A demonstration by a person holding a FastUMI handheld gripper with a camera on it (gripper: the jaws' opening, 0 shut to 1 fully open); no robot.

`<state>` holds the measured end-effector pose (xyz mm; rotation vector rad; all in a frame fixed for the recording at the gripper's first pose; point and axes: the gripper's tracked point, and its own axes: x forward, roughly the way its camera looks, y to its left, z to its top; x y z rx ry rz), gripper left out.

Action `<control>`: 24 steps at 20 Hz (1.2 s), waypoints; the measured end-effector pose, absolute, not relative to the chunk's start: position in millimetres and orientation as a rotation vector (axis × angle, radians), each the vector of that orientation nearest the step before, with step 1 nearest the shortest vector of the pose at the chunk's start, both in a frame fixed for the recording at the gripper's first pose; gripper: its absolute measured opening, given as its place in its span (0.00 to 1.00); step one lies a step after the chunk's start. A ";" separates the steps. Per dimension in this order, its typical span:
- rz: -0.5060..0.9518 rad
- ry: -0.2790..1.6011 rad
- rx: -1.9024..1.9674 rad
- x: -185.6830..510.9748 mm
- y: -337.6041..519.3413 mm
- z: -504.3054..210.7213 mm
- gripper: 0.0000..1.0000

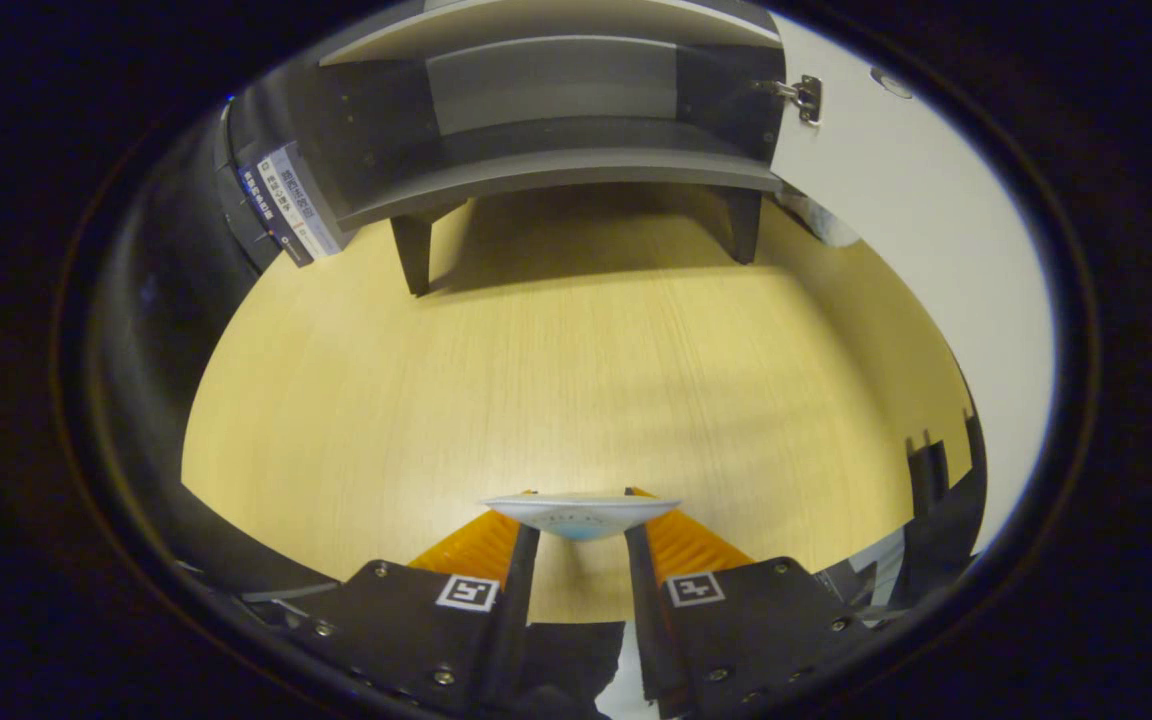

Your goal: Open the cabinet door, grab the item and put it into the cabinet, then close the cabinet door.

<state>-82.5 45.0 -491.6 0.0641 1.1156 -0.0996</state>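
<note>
A flat white and pale-blue item (579,514), seen edge-on like a small packet or dish, sits between my fingertips, and my gripper (581,520) is shut on it above the wooden tabletop (576,380). Beyond the fingers, at the far side of the table, stands a grey cabinet (556,165) on short legs. Its white door (916,220) is swung open to the right on a metal hinge (802,97). The cabinet's inner shelf (556,140) is dark, and I see nothing on it.
A dark curved panel with a white label (286,205) stands left of the cabinet. A pale object (821,222) lies behind the cabinet's right leg by the open door. Dark equipment (936,500) sits at the table's near right edge.
</note>
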 end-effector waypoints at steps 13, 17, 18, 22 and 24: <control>-0.074 0.880 0.127 -1.1 42.2 -335.2 0.46; -0.042 0.759 0.085 44.3 37.3 -263.2 0.46; -0.035 0.730 0.074 55.0 36.1 -246.5 0.46; -0.008 0.640 0.060 97.8 33.4 -190.4 0.46; -0.008 0.614 0.054 121.5 28.9 -173.1 0.46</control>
